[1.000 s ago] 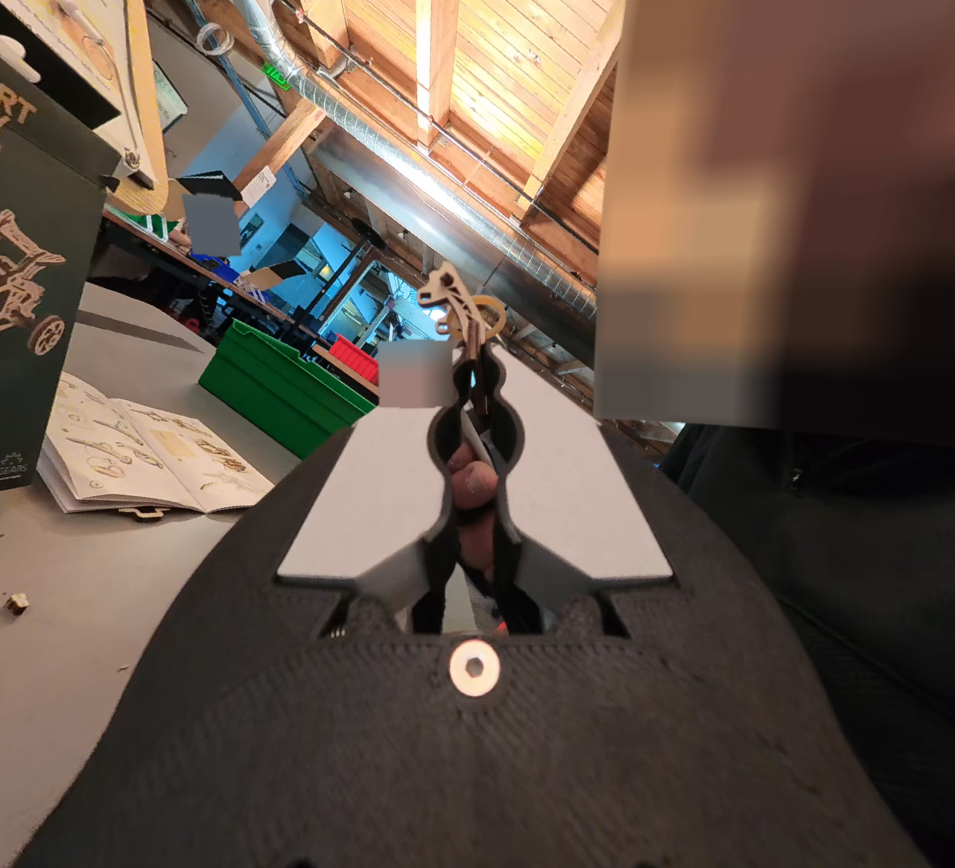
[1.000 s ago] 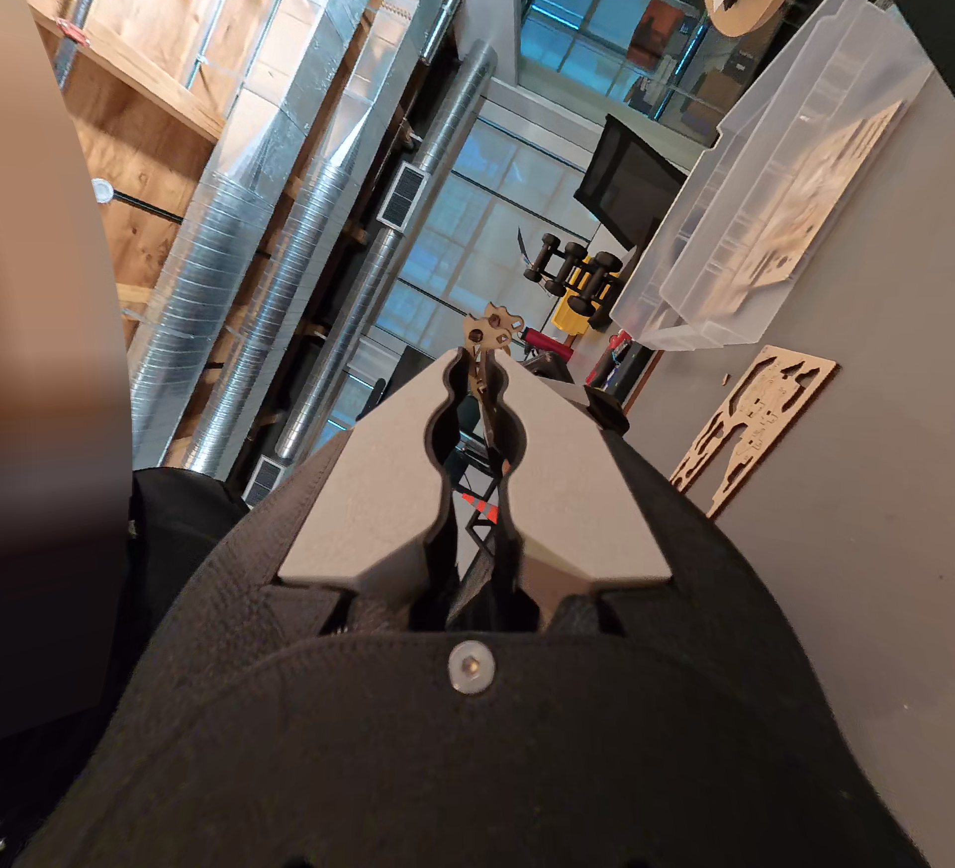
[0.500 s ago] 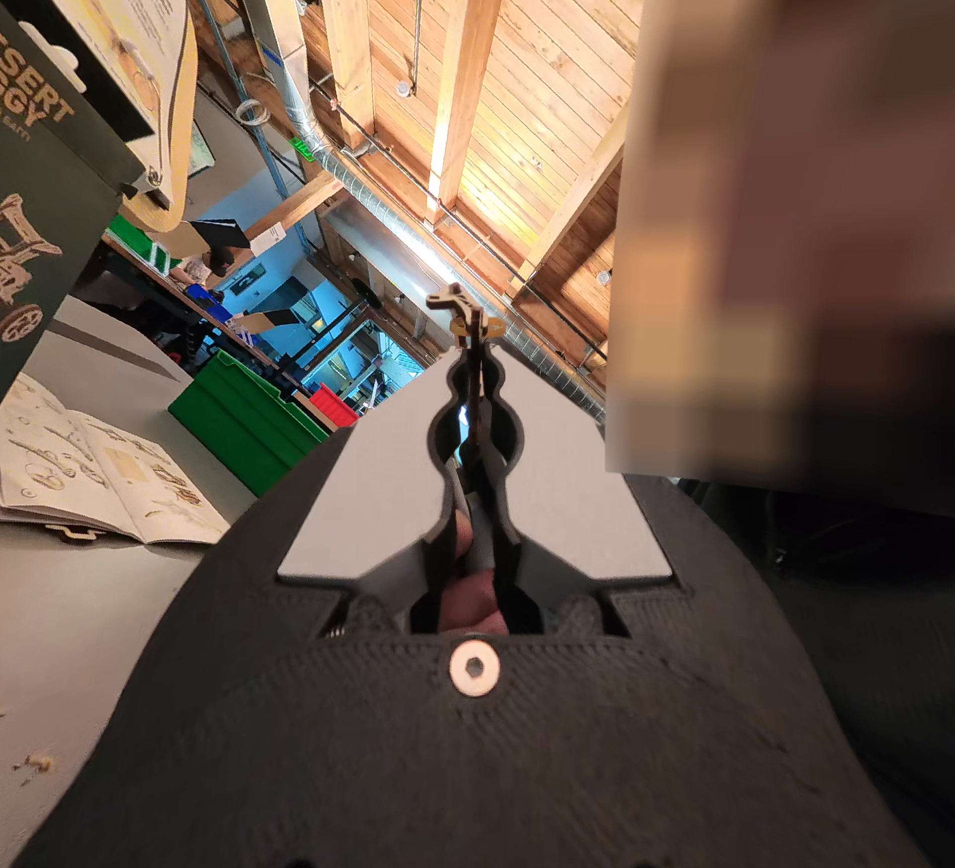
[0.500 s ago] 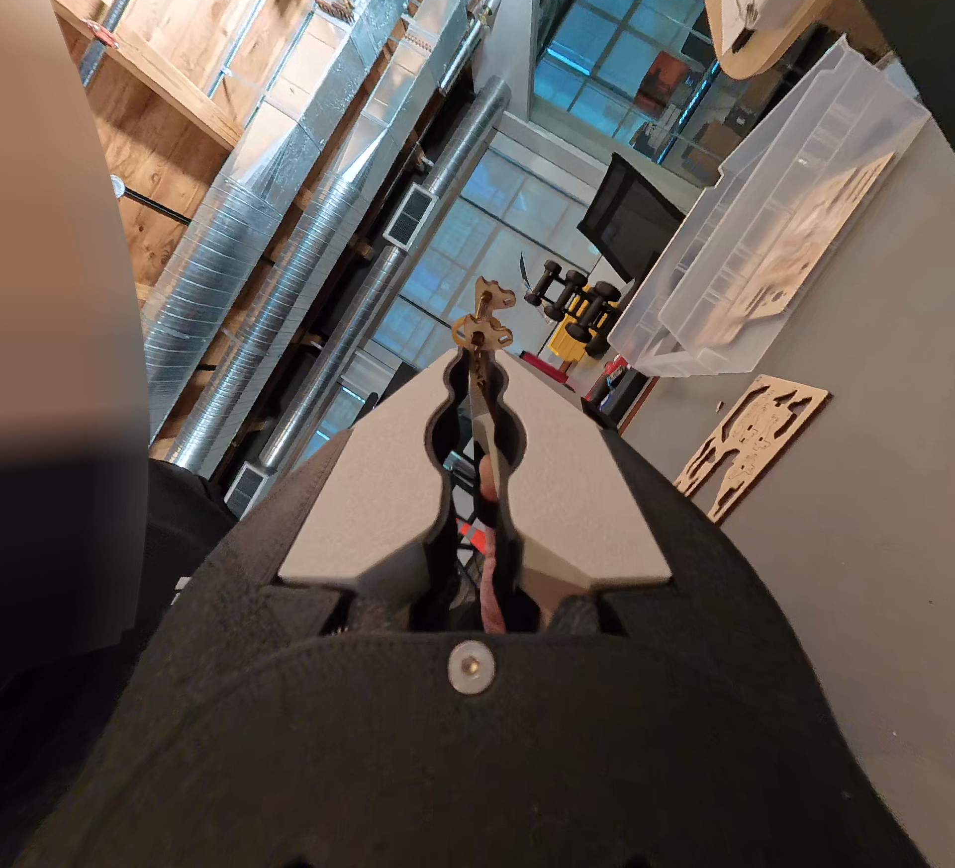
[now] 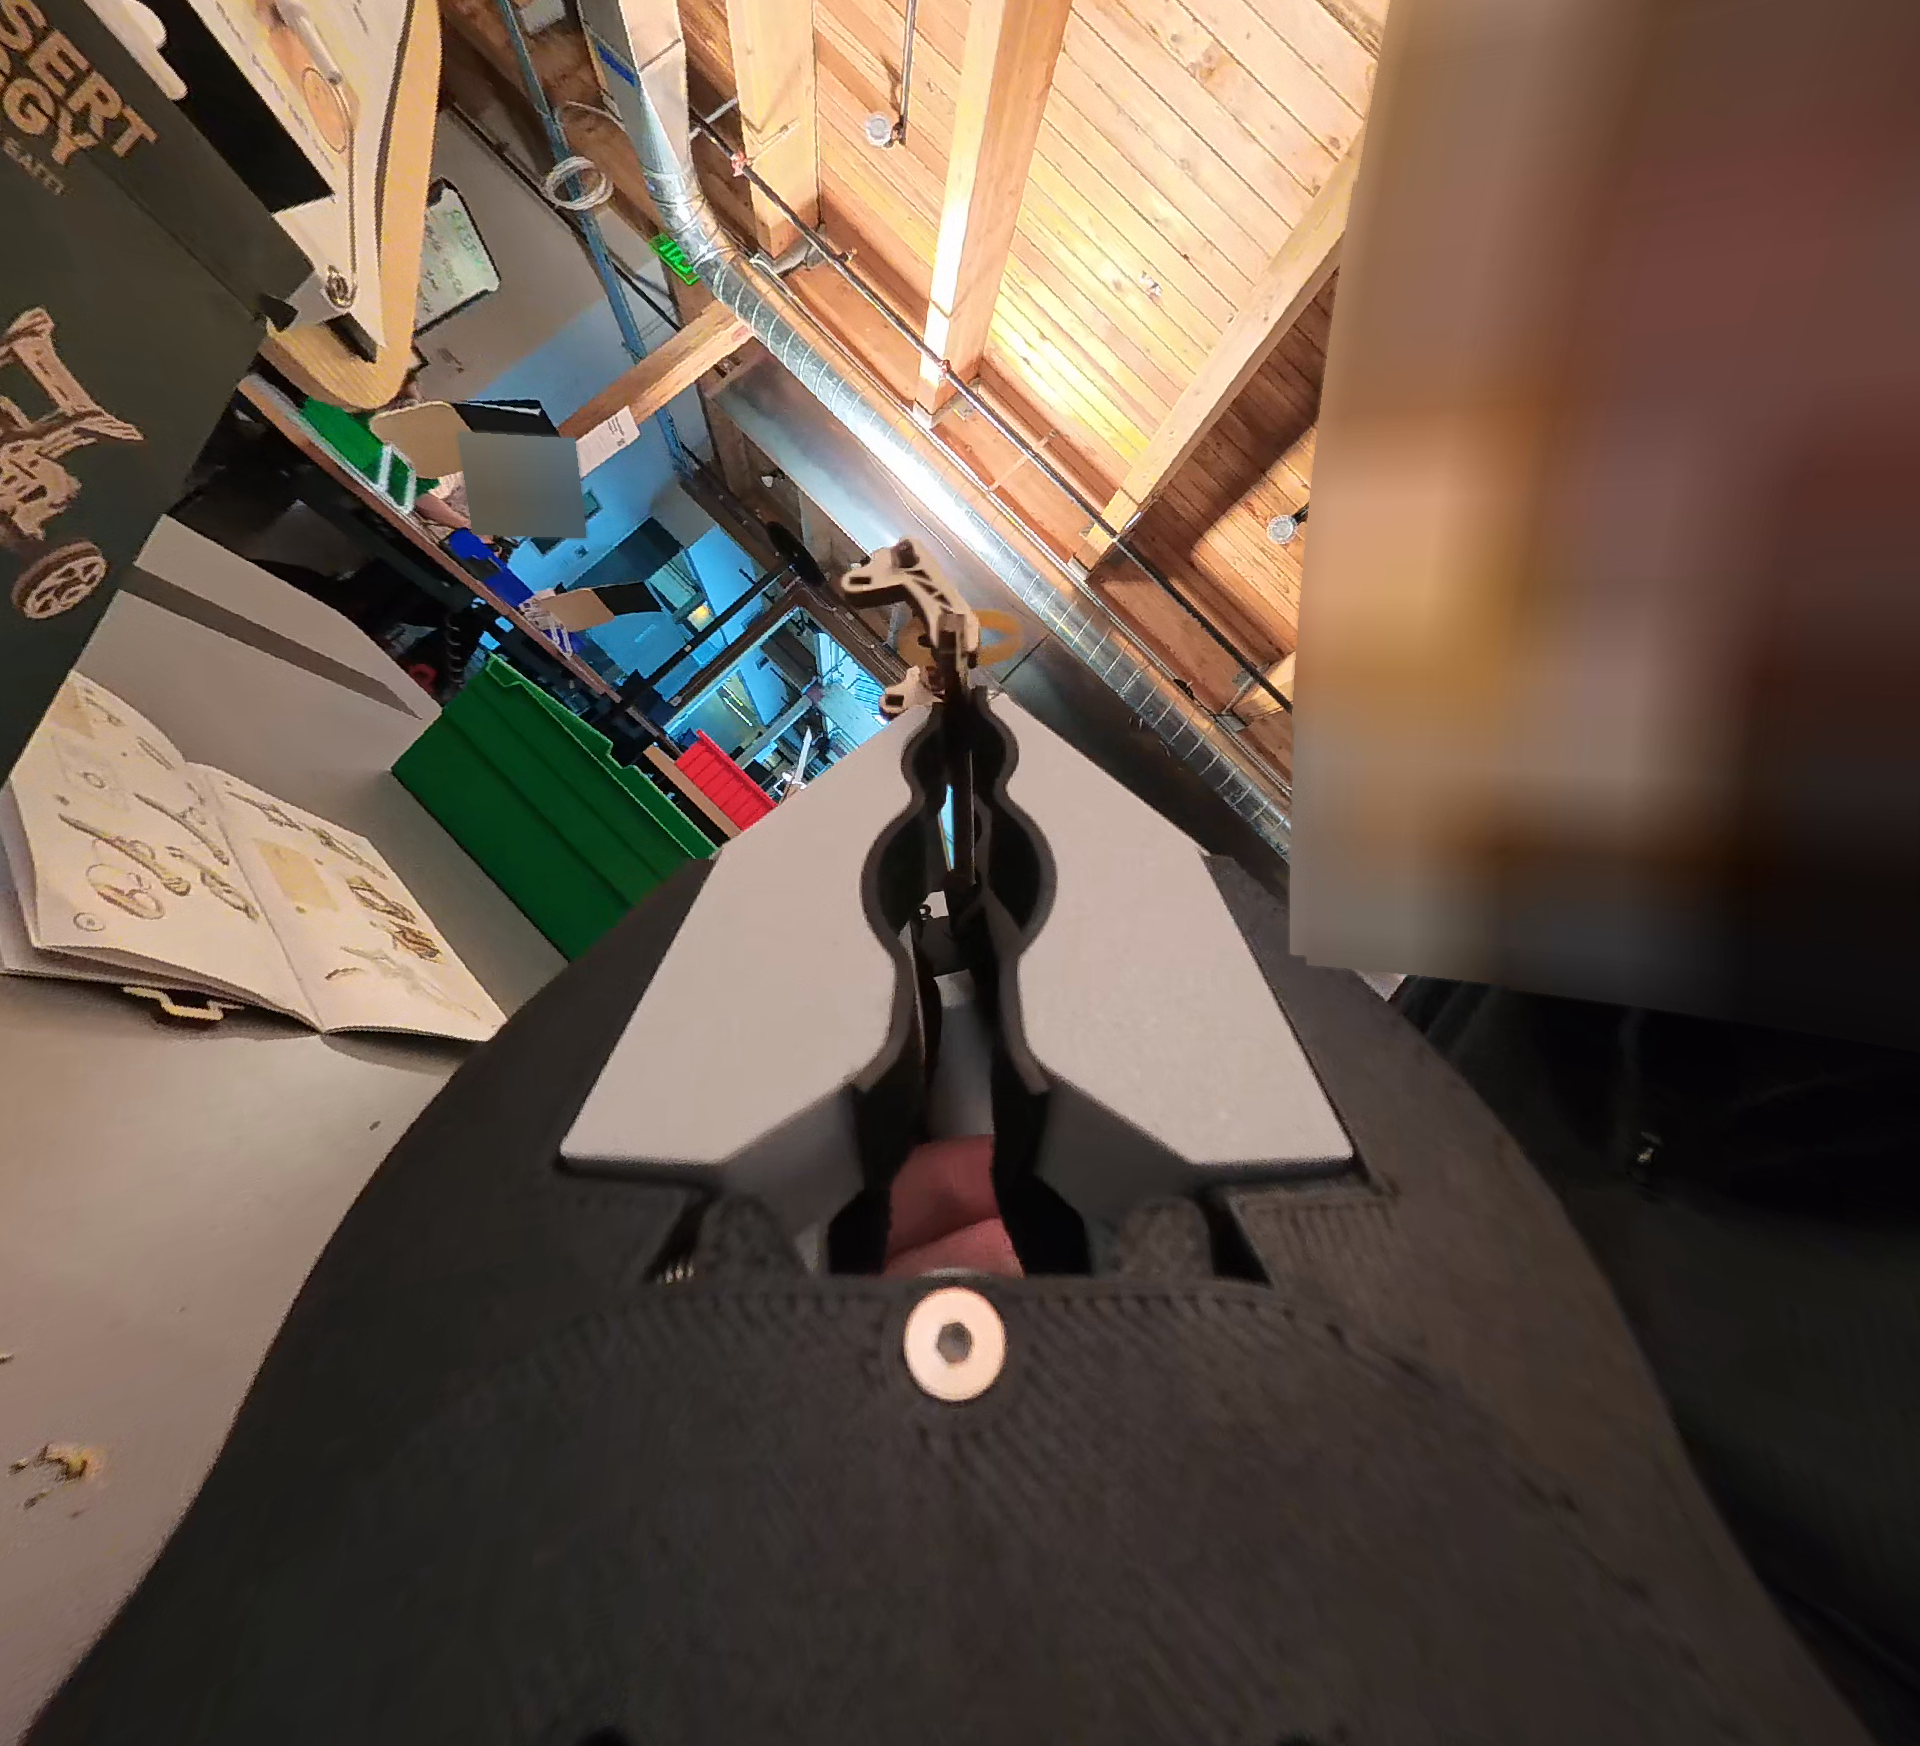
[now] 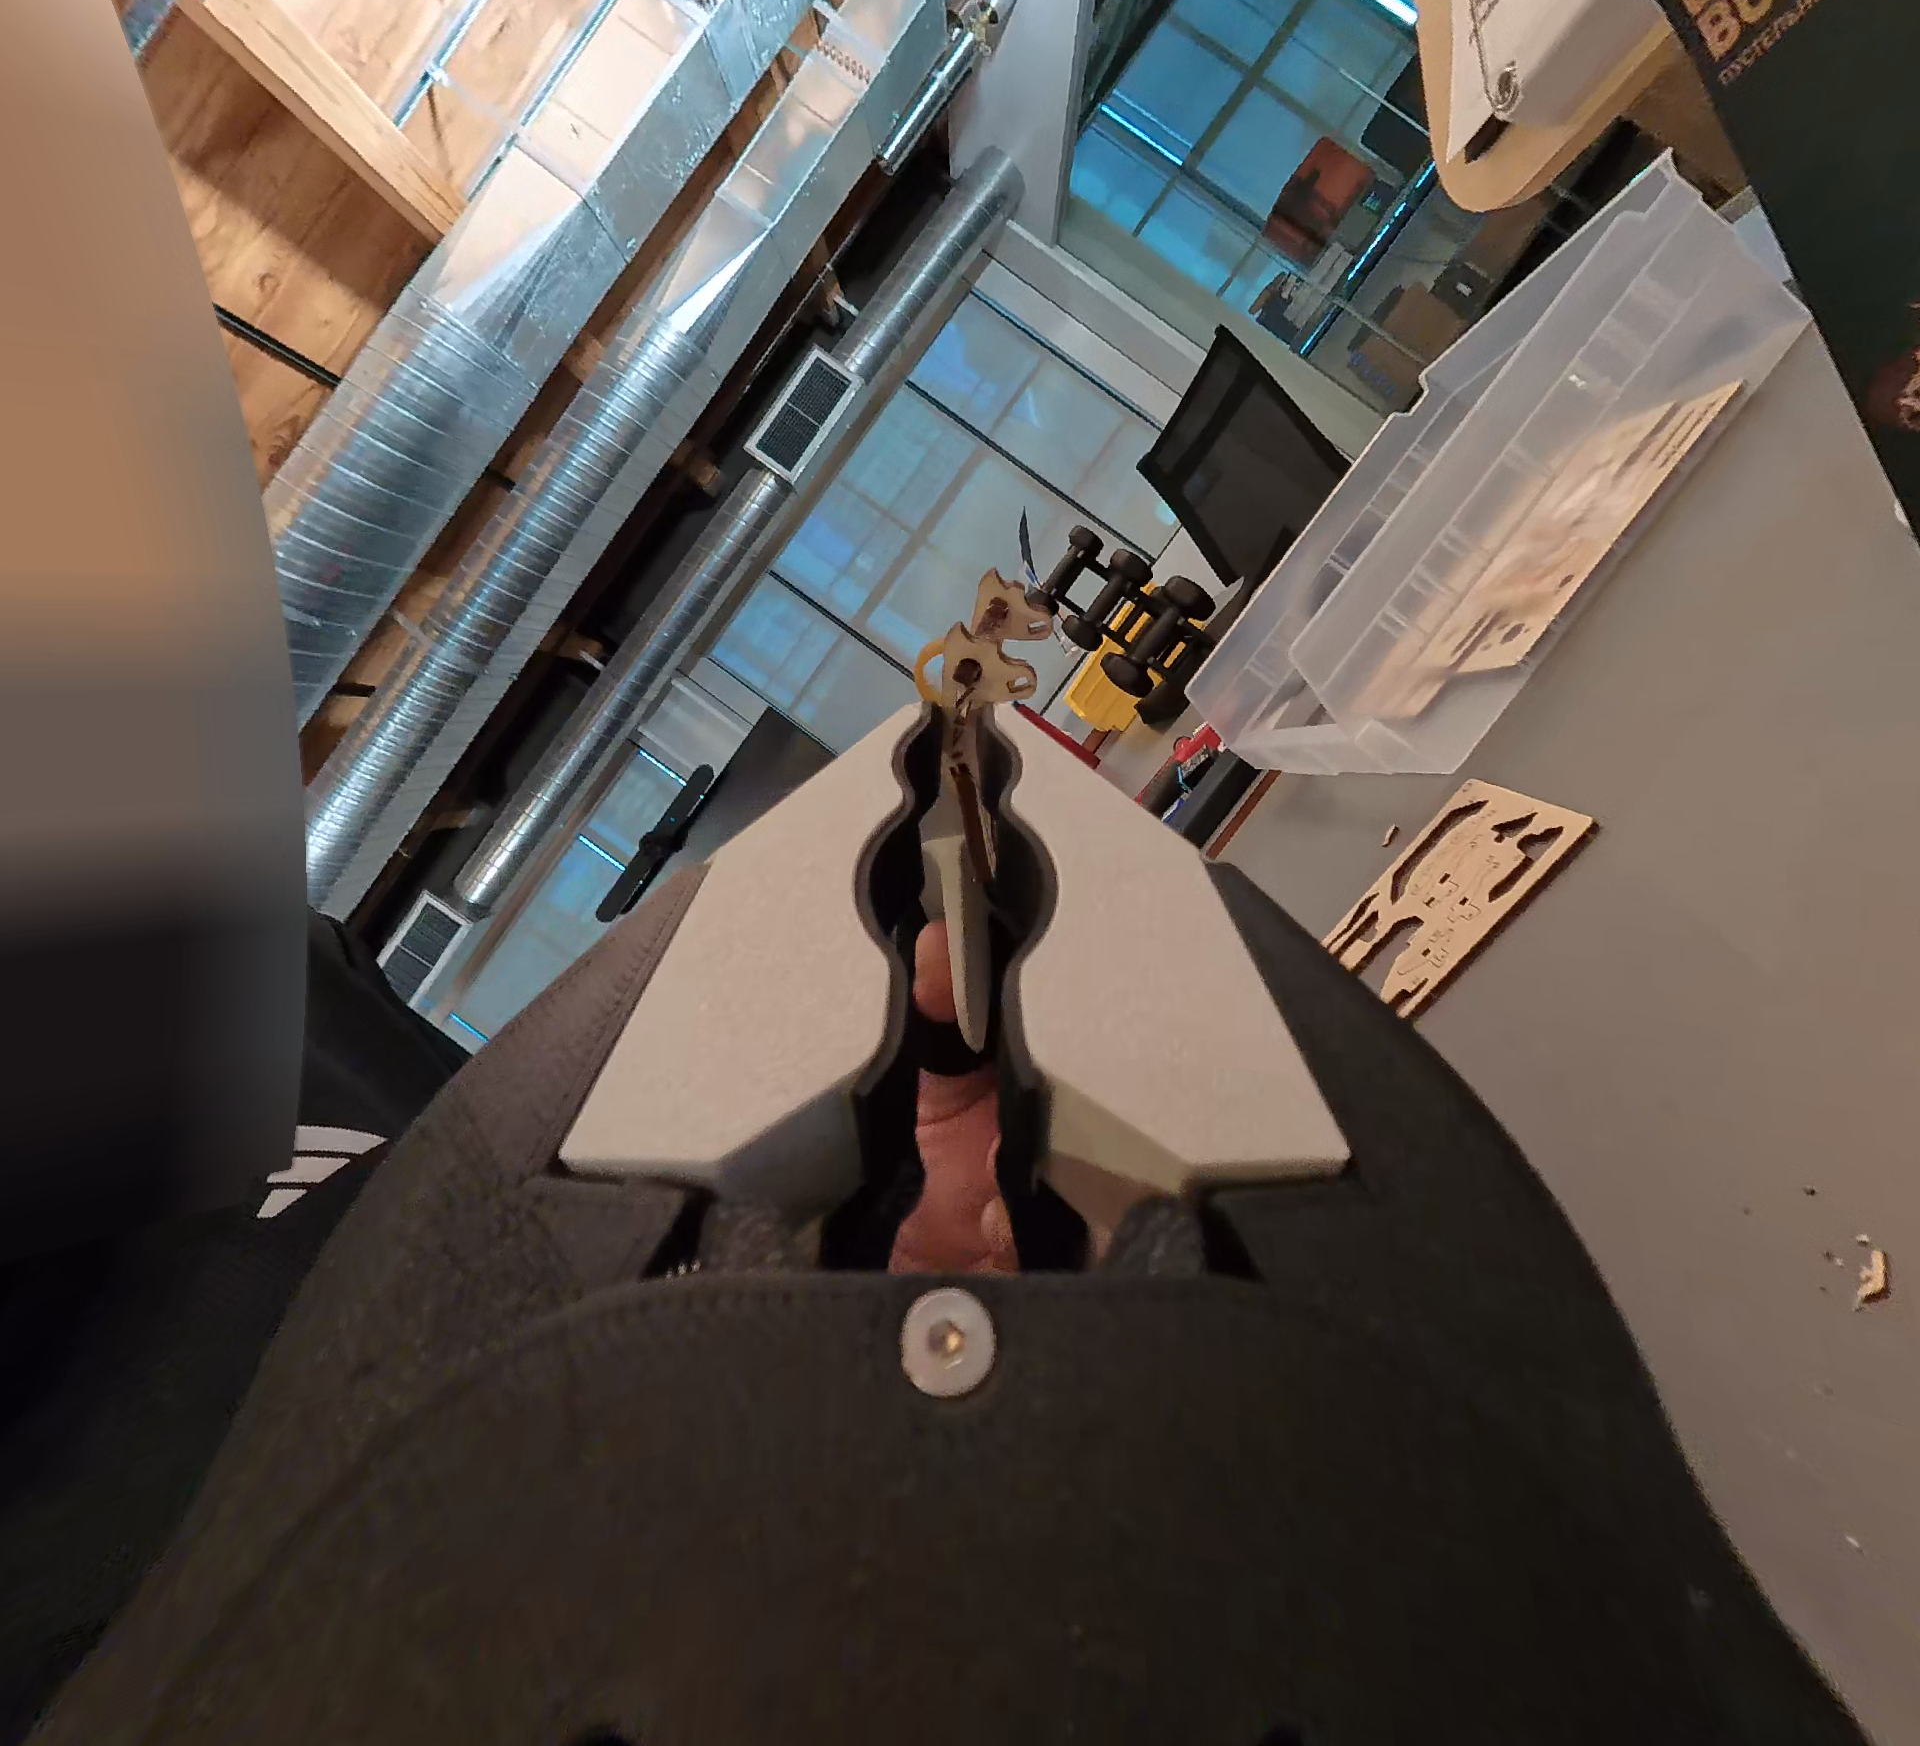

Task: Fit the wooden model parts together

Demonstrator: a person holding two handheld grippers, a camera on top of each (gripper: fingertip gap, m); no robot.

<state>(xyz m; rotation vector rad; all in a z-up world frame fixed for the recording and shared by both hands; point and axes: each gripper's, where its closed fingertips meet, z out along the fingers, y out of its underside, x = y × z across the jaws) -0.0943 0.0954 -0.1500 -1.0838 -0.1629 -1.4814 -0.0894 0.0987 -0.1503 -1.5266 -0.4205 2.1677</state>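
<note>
Up close, the left gripper [image 5: 951,709] has its jaws pinched tight on a thin wooden model part [image 5: 914,600], which juts past the tips toward twelve o'clock. Likewise the right gripper [image 6: 961,720] is clamped on a second wooden piece [image 6: 992,647], raised off the grey counter [image 6: 1662,1021]. Farther out lie a cut-out wooden sheet [image 6: 1455,896] at three o'clock, a clear bin [image 6: 1507,553] beyond it, and an open booklet [image 5: 229,886] at nine.
</note>
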